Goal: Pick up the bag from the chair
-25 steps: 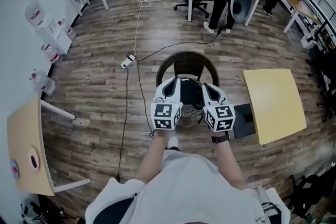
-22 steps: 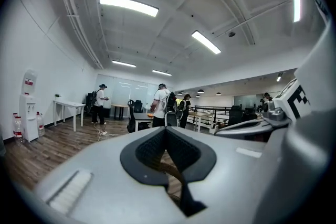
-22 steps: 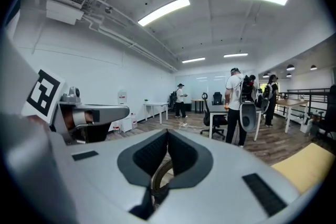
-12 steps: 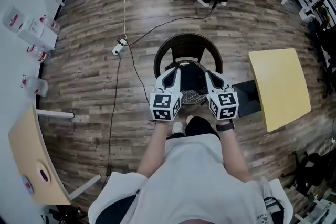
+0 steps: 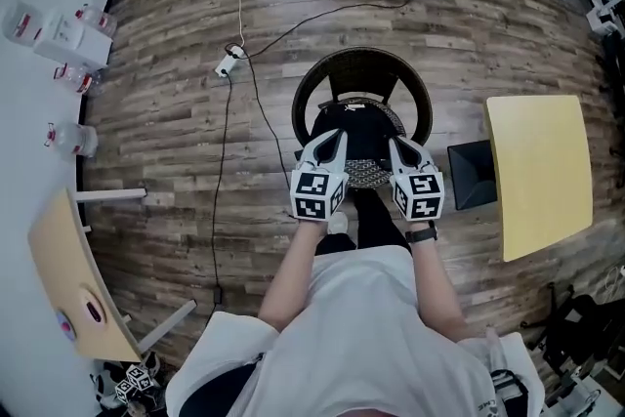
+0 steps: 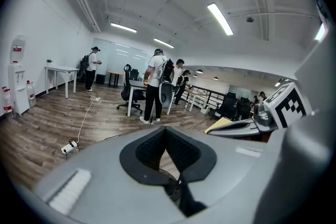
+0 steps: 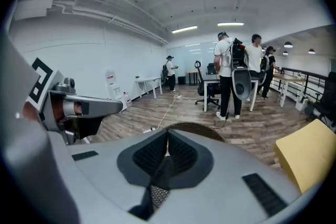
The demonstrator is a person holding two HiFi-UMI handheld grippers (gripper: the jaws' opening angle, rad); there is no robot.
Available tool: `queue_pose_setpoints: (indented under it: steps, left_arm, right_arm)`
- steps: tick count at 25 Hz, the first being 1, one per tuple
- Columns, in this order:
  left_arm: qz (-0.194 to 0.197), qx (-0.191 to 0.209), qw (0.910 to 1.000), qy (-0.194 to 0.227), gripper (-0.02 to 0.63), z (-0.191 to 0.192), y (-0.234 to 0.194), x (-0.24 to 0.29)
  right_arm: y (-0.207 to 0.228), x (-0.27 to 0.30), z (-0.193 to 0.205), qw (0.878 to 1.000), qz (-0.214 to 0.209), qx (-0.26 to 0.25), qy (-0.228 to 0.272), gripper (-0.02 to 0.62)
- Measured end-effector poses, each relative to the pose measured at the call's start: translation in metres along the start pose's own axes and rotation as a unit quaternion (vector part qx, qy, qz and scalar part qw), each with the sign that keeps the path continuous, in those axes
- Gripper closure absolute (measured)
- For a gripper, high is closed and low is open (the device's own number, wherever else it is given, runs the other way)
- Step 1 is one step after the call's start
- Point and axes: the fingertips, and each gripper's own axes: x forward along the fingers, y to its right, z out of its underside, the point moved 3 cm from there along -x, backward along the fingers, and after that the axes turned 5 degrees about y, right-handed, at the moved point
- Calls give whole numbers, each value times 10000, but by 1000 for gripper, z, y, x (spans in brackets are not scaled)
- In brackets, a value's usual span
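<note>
The bag is black and looks soft. It lies slumped on the seat of the chair, a round, dark wicker tub chair with a curved back. A strip of woven seat shows along the bag's near edge.

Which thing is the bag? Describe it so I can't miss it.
Find the round dark wicker chair left of the yellow table. The bag is the black shape lying on its seat; the other black thing nearby, a box, stands on the floor.
</note>
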Motion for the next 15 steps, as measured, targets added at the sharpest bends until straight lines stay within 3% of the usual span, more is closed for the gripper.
queue_pose_setpoints:
  steps: [4, 9, 15]
  left_arm:
    - [-45, -25, 9996, -282, 601, 19, -12, 26]
    - [-162, -366, 9983, -432, 600, 44, -30, 46]
    - [-315, -408, 9956, -789, 598, 74, -51, 72]
  right_arm:
    - [14, 30, 21, 9995, -94, 91, -295, 584]
    - [29, 55, 48, 9985, -71, 155, -522, 584]
    - [49, 84, 76, 9961, -68, 196, -857, 584]
